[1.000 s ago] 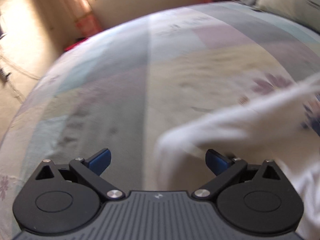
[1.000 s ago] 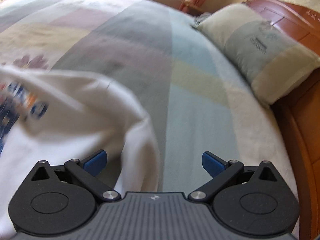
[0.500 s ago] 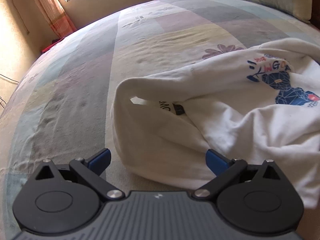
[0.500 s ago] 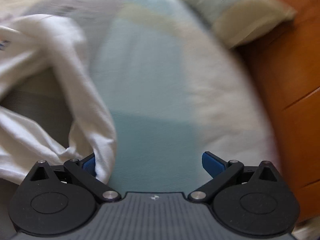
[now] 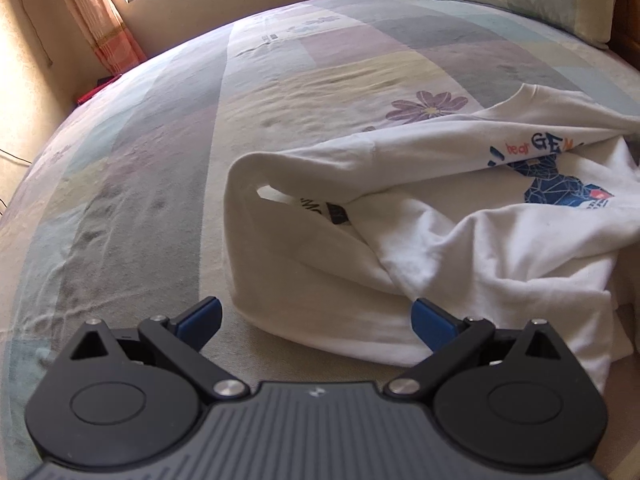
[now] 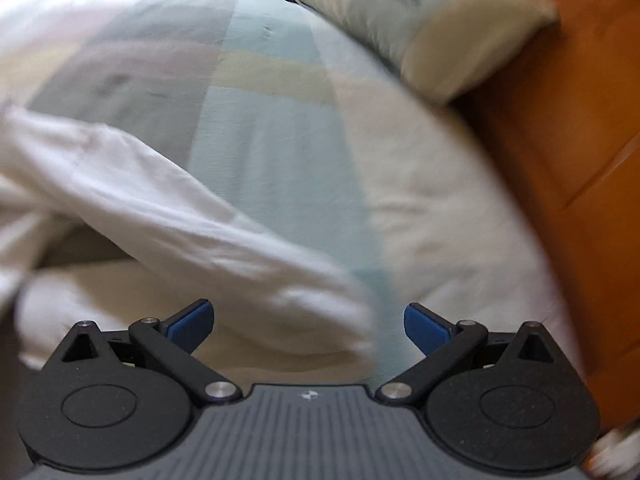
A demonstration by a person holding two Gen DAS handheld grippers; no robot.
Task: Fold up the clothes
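Note:
A white sweatshirt point(image 5: 420, 216) with a blue printed graphic lies crumpled on the bed, its neck label showing in a fold. My left gripper point(image 5: 316, 320) hovers open just short of the garment's near edge, and white cloth shows between its blue fingertips point(image 5: 200, 318). In the right wrist view a white sleeve point(image 6: 192, 220) of the sweatshirt stretches across the lower left, blurred. My right gripper point(image 6: 308, 322) is open above the sleeve's end, with nothing gripped.
The bed carries a pastel patchwork sheet point(image 5: 280, 72) with a purple flower. A pillow point(image 6: 424, 24) lies at the head beside the wooden headboard point(image 6: 580, 128). Curtains point(image 5: 96, 20) and a window stand beyond the bed's far side.
The sweatshirt has dropped onto the bed and settled. The left view has steadied and drawn slightly closer. The right gripper has swung so the sleeve now lies in front of it.

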